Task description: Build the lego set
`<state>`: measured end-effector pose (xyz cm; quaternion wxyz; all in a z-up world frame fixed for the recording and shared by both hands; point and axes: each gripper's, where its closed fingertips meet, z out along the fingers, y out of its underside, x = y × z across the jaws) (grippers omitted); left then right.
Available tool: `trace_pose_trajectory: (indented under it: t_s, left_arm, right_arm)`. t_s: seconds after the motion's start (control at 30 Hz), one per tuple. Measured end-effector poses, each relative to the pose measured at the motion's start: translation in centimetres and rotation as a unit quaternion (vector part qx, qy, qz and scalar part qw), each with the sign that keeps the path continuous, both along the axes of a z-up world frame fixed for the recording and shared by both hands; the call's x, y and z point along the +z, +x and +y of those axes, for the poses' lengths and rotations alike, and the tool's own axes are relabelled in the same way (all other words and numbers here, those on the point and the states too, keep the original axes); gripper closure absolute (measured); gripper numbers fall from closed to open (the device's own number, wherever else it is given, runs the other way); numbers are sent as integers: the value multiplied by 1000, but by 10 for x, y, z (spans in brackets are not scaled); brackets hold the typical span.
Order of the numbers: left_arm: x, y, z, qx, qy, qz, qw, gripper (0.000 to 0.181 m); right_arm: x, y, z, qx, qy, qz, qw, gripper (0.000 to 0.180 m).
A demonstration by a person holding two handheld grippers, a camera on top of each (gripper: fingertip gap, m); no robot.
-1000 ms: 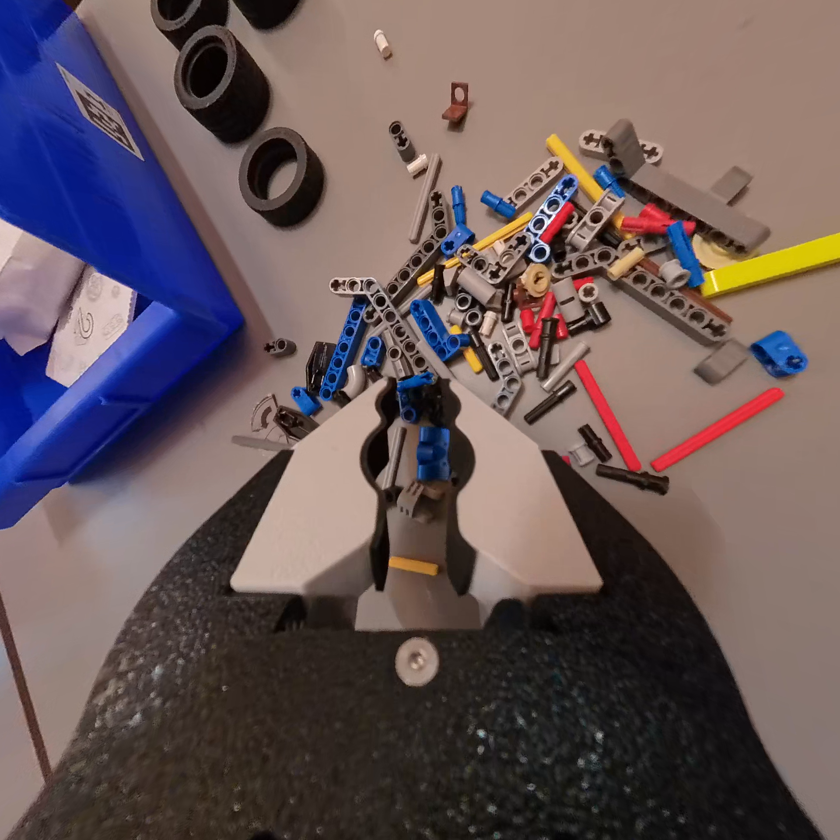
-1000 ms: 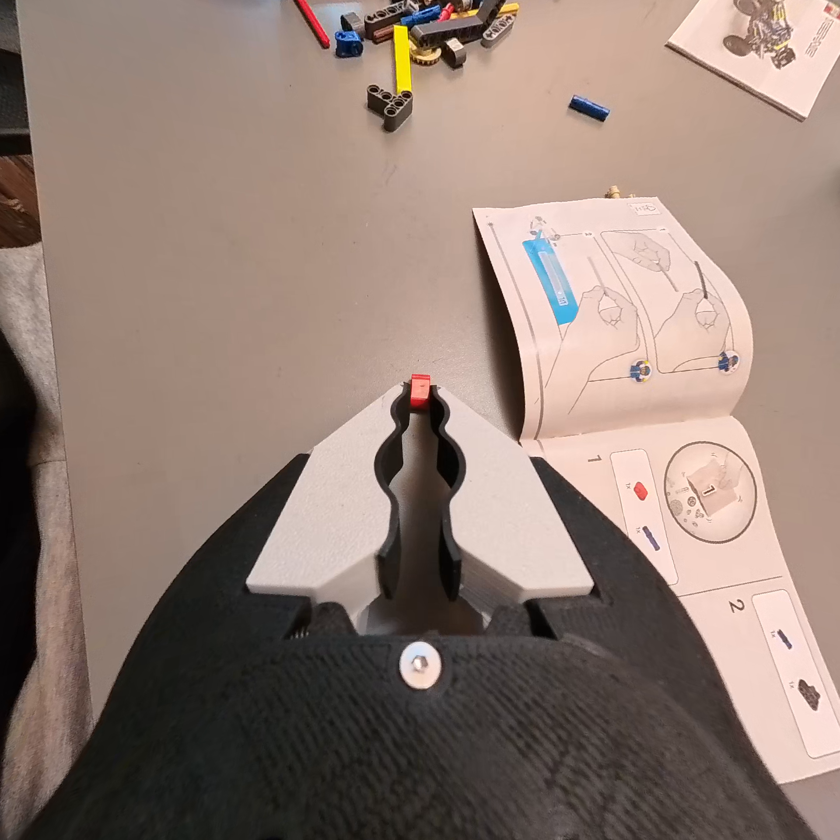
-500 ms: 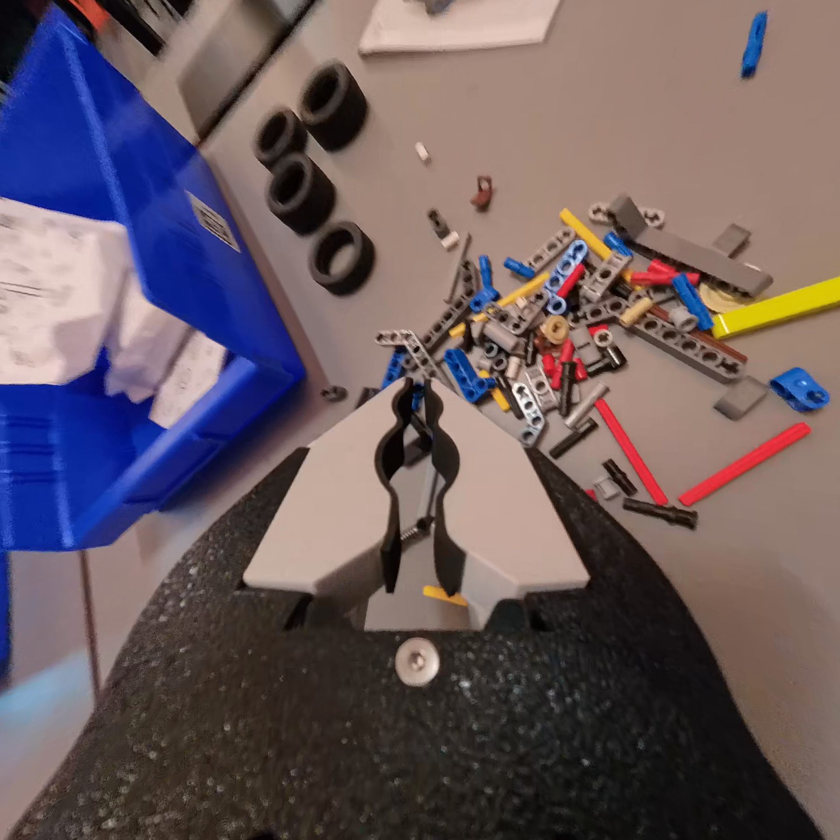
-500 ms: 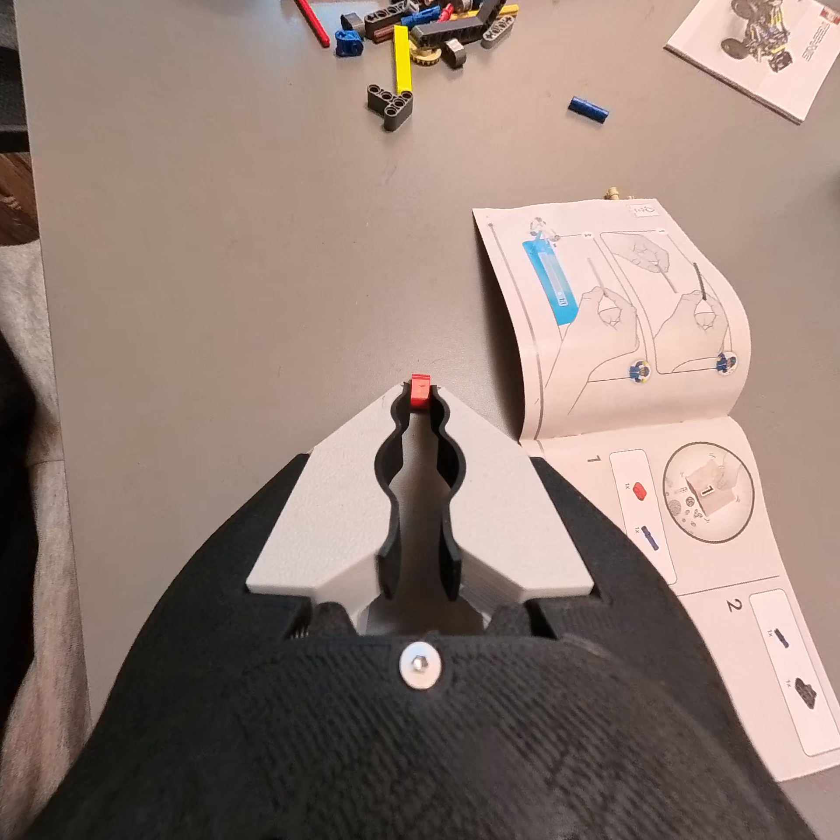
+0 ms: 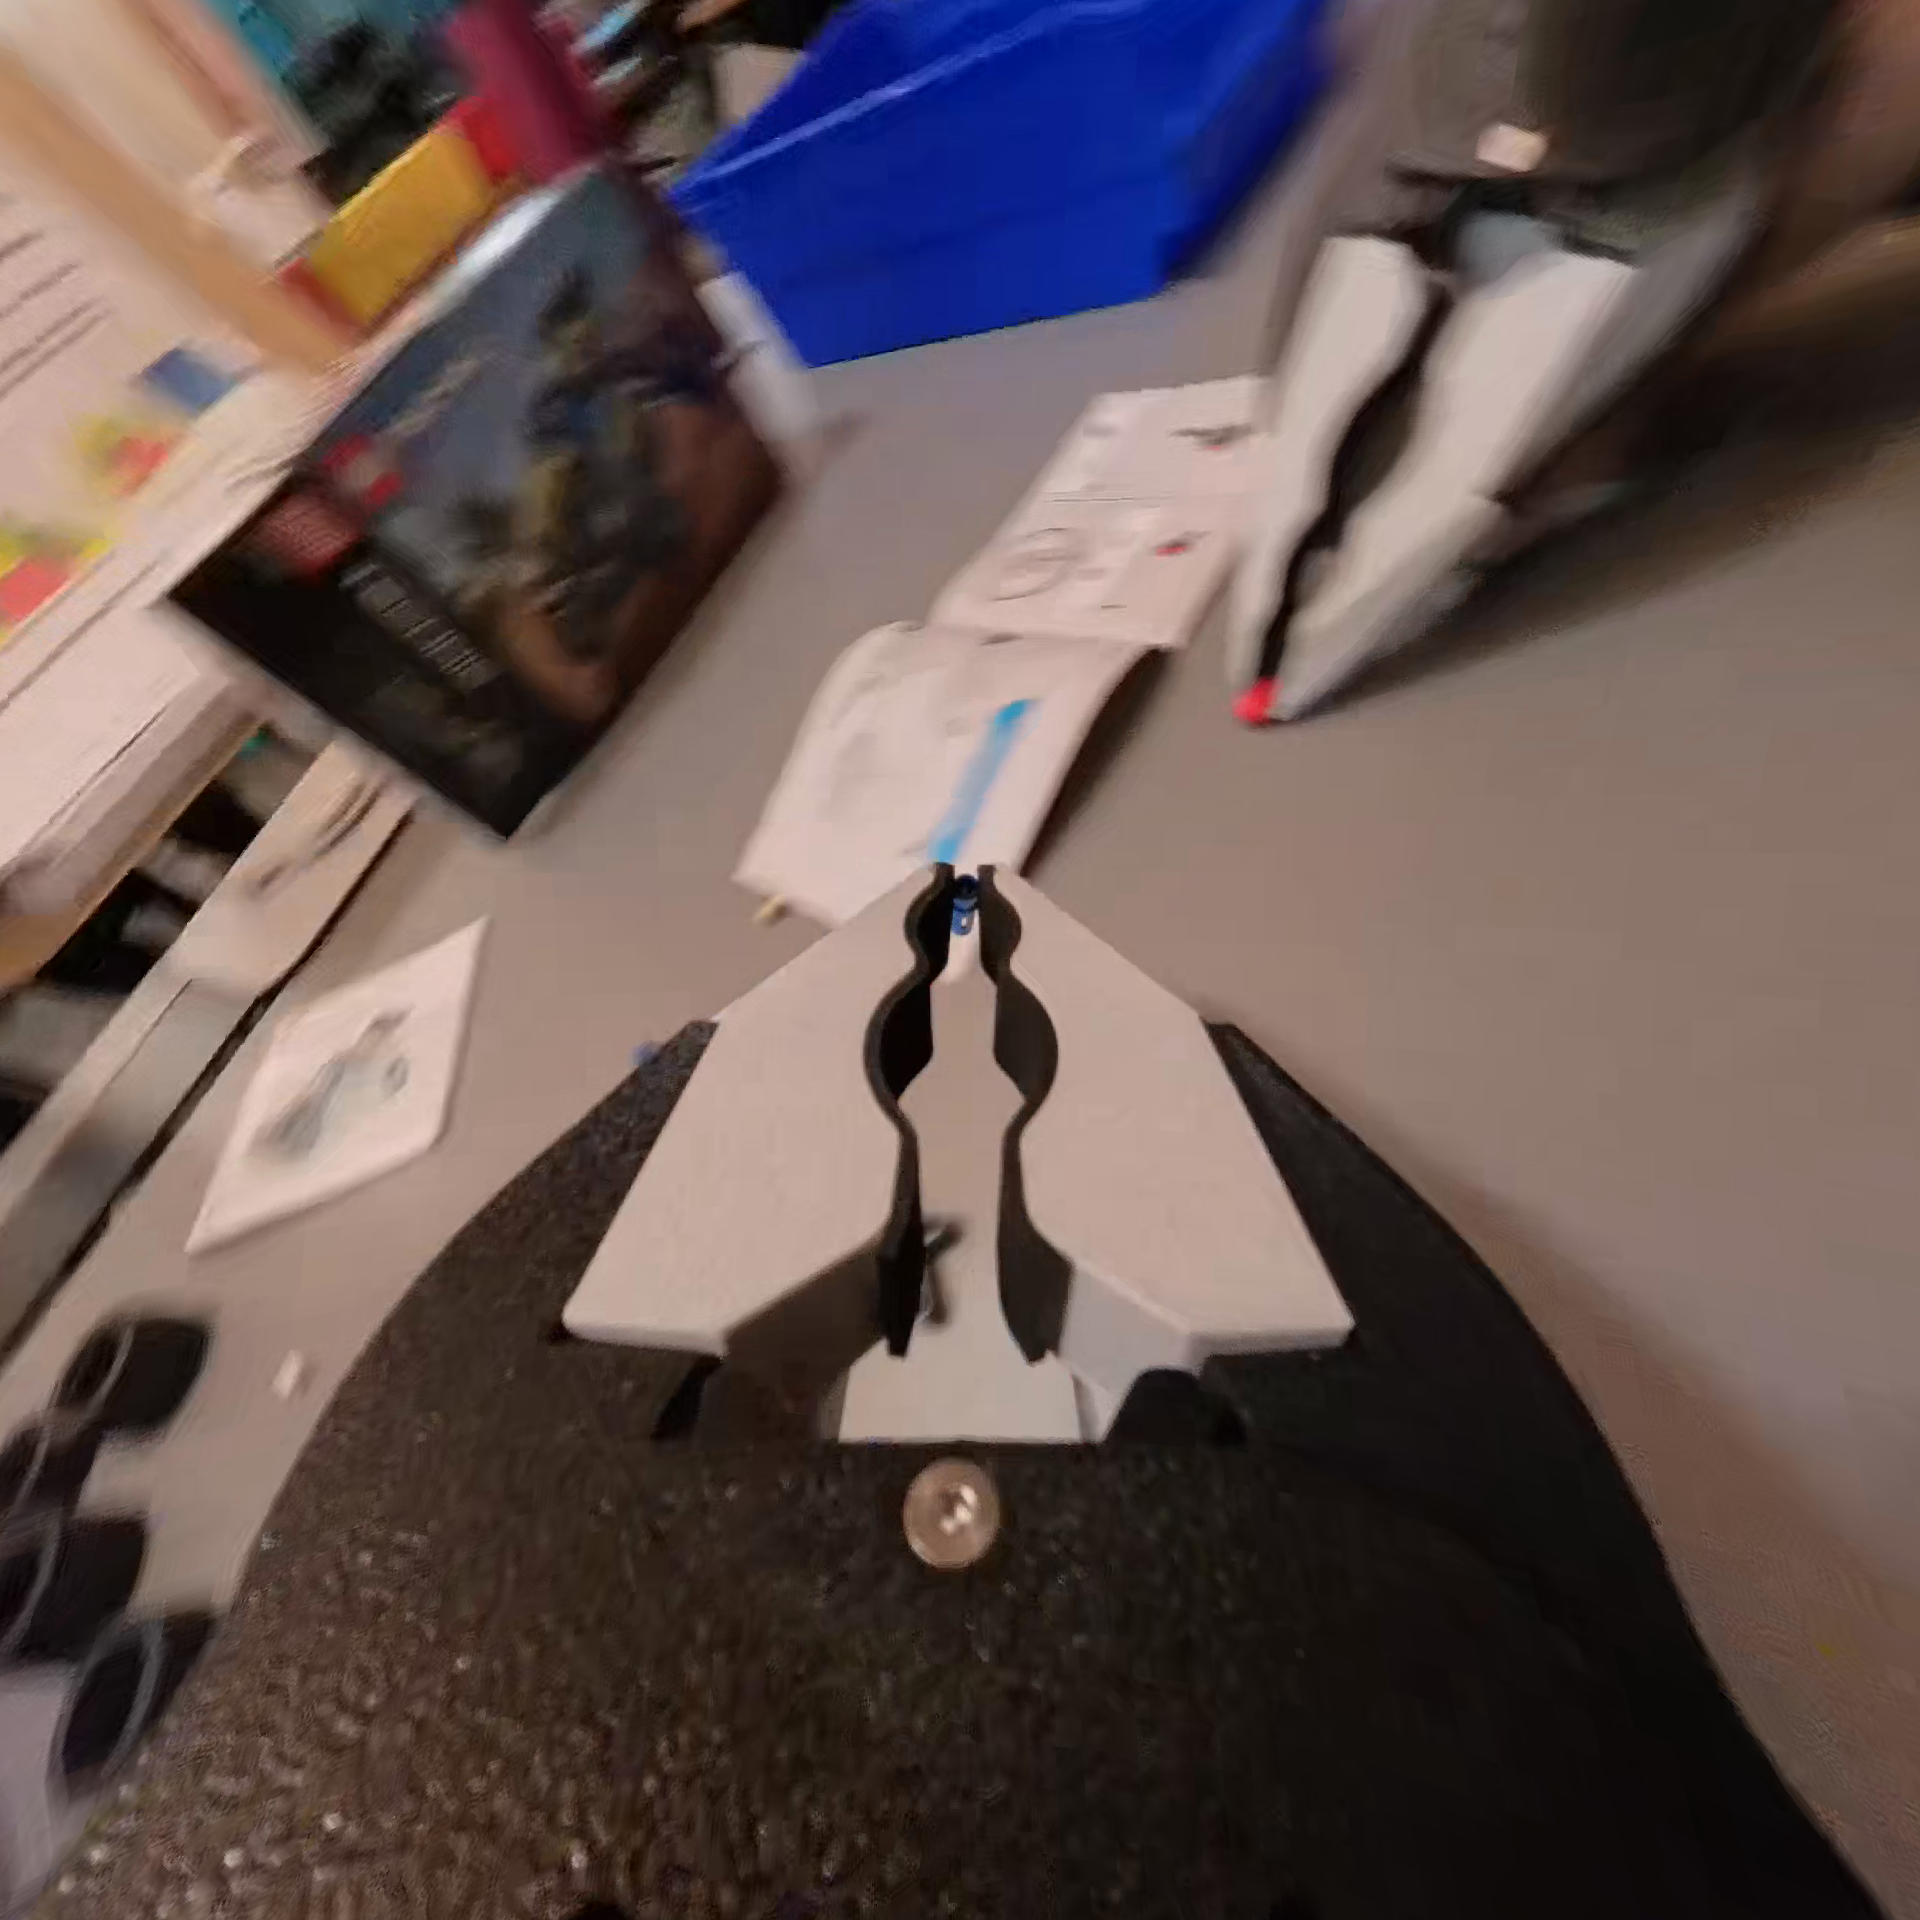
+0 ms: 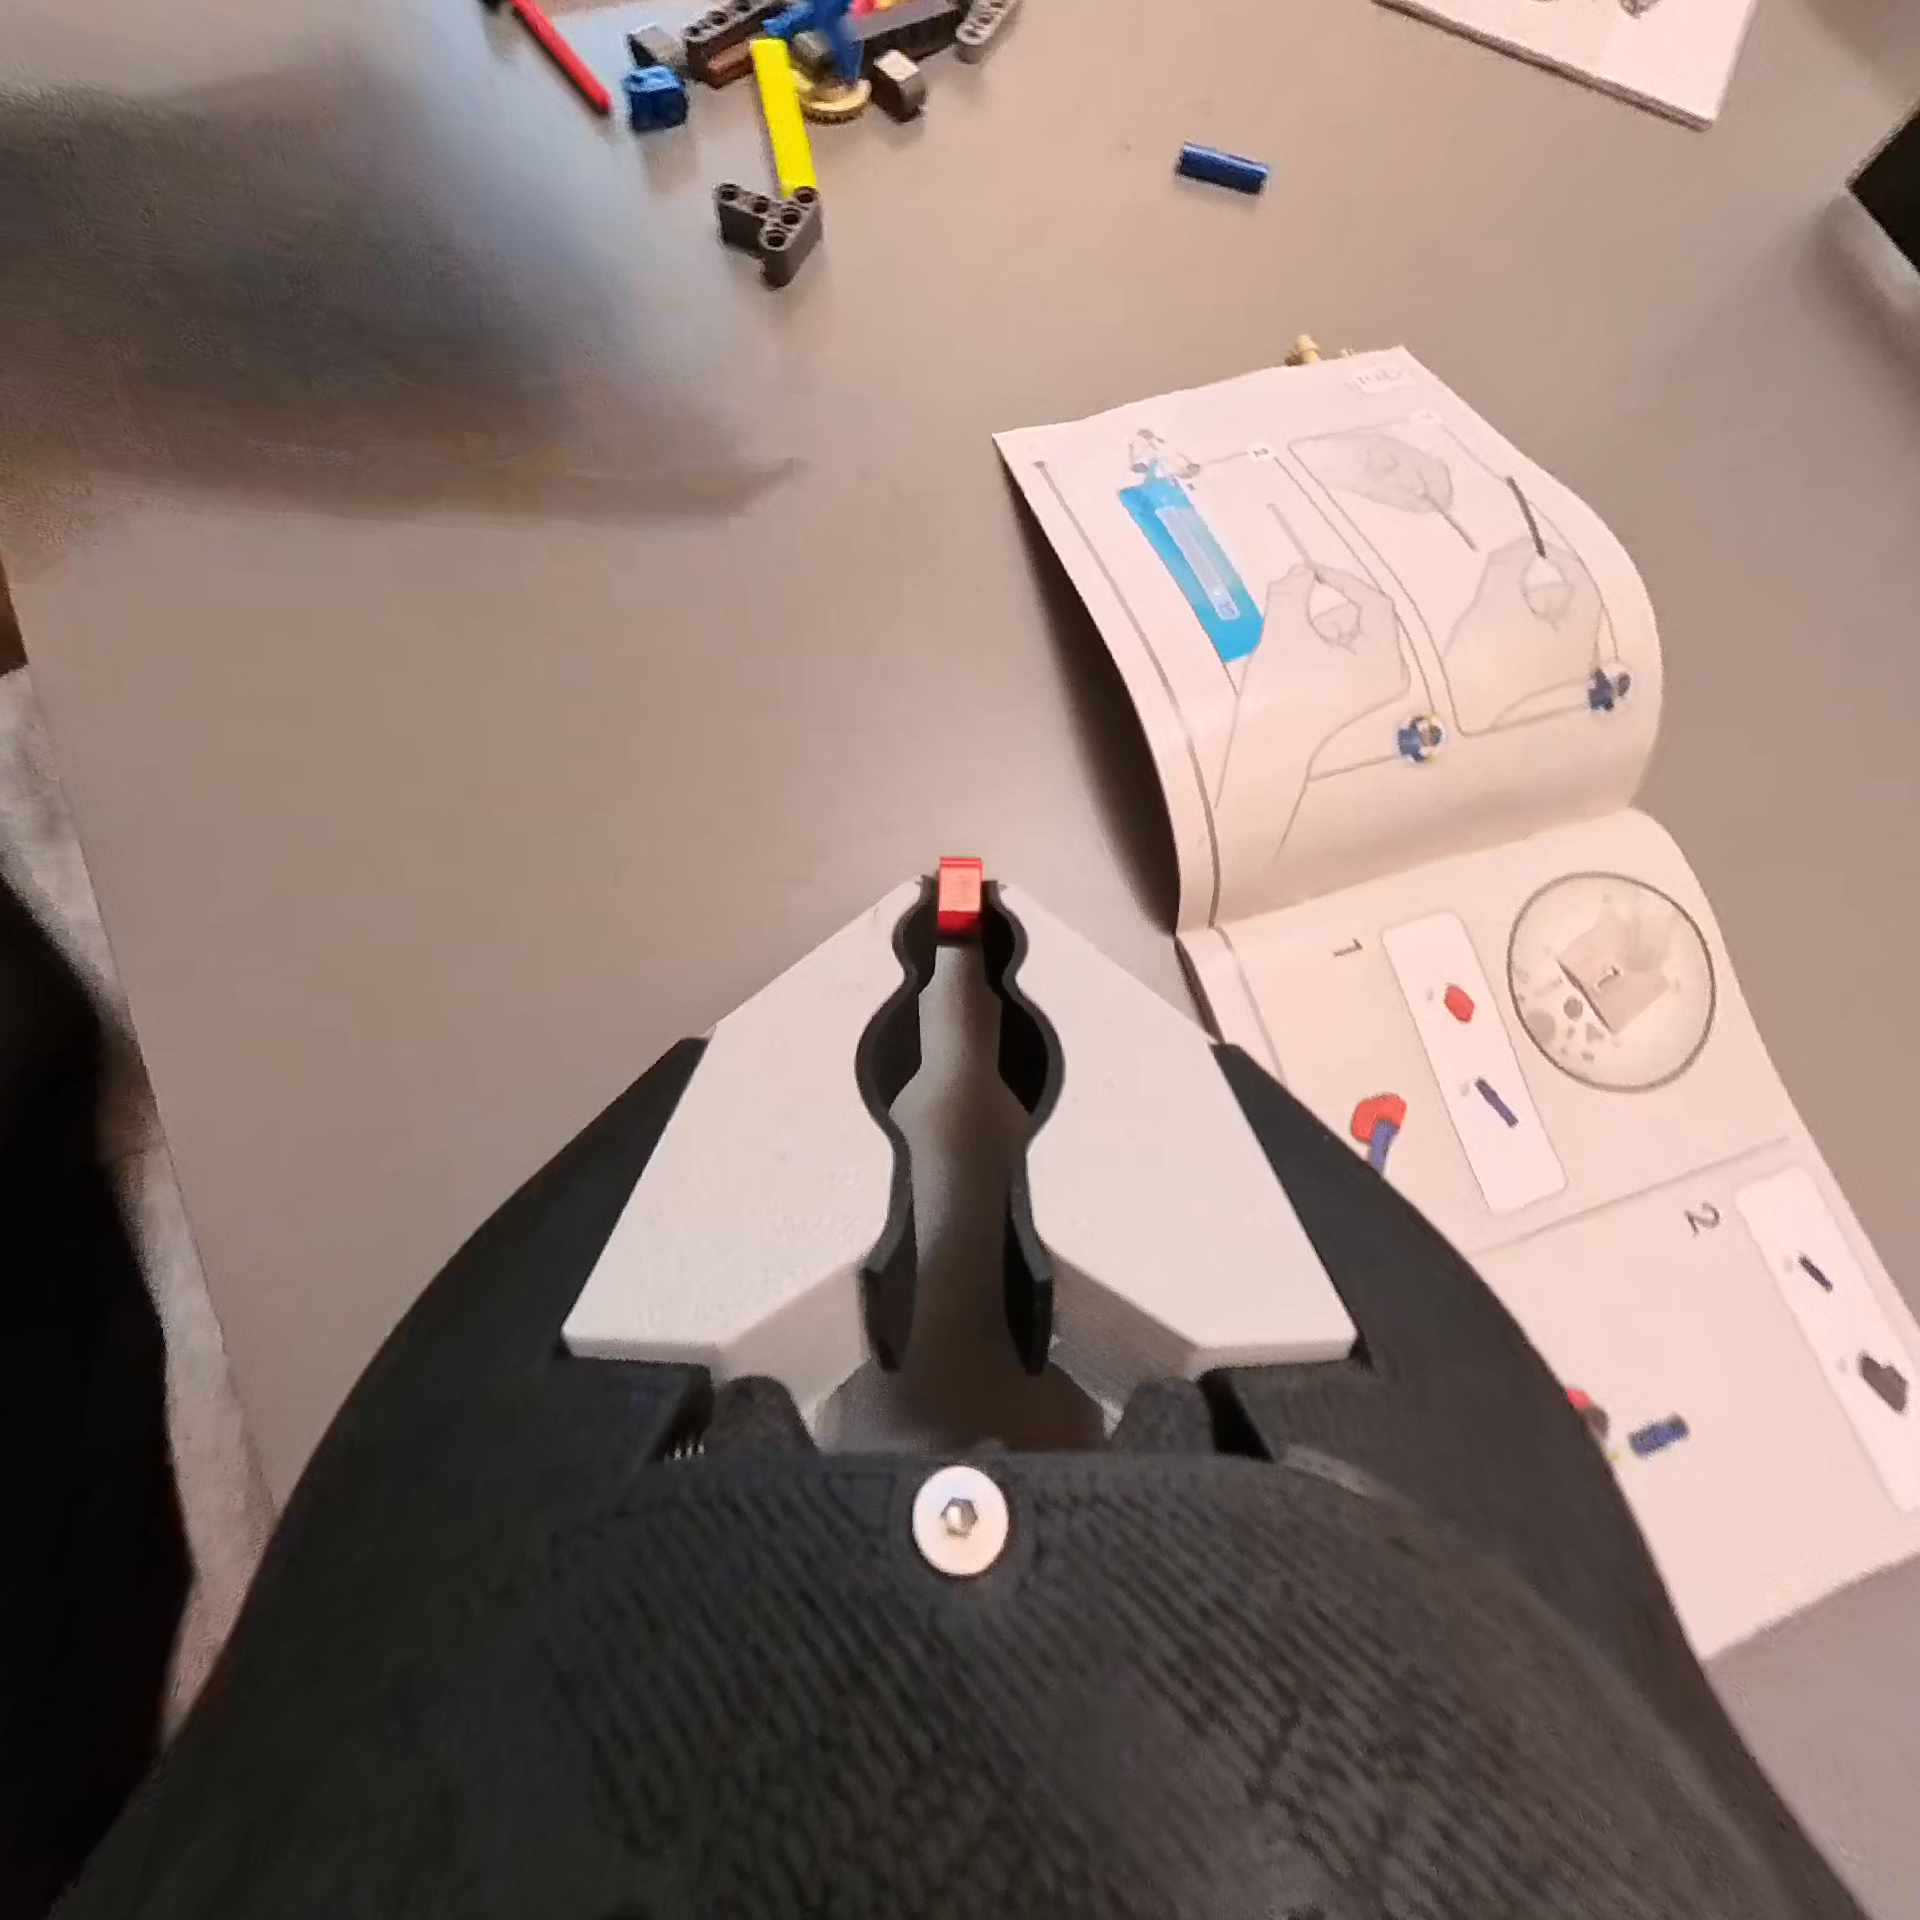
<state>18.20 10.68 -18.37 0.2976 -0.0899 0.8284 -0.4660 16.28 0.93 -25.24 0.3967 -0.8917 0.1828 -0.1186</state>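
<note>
My left gripper is shut on a small blue lego piece at its tips, held above the grey table. It points toward the open instruction booklet and the right gripper. My right gripper is shut on a small red lego piece just above the table, left of the booklet. The left gripper shows as a grey blur at the upper left of the right wrist view. The pile of loose lego parts lies at the far edge.
A blue bin and the dark set box stand at the back. Black tyres lie at the lower left. A second leaflet lies left. A loose blue pin and a dark L-shaped beam lie beyond the booklet.
My left gripper closed on a blue piece from the pile, lifted and swung fast toward the booklet and right gripper. The right gripper stayed nearly still with the red piece.
</note>
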Motion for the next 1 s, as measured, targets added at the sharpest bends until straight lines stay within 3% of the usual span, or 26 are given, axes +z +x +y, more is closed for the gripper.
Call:
trace_pose_trajectory:
  t_s: [0.17, 0.33, 0.47, 0.6, 0.7, 0.8, 1.0]
  left_arm:
    - [-53, -38, -59, -151, 146, -93, 973, 178]
    - [-63, -48, -72, -189, 145, -74, 968, 177]
    - [-55, -49, -68, -160, 127, -53, 977, 159]
    - [-39, -42, -60, -101, 88, -32, 990, 163]
    - [-49, -38, -49, -25, 86, 68, 994, 166]
    - [-58, -52, -60, -18, 69, 146, 987, 167]
    - [-63, -22, -65, 67, 79, 156, 982, 167]
  right_arm:
    - [0, -1, -11, -26, -11, -24, 999, 173]
    - [3, -7, -20, 13, -27, -31, 999, 160]
    - [12, -10, -22, 36, -14, -43, 998, 158]
    - [7, -3, -21, 52, -40, -45, 997, 157]
    - [3, -3, -19, 56, -42, -28, 997, 158]
    - [0, -8, -13, 67, -28, -15, 997, 166]
    - [0, -9, -14, 57, -46, -22, 997, 170]
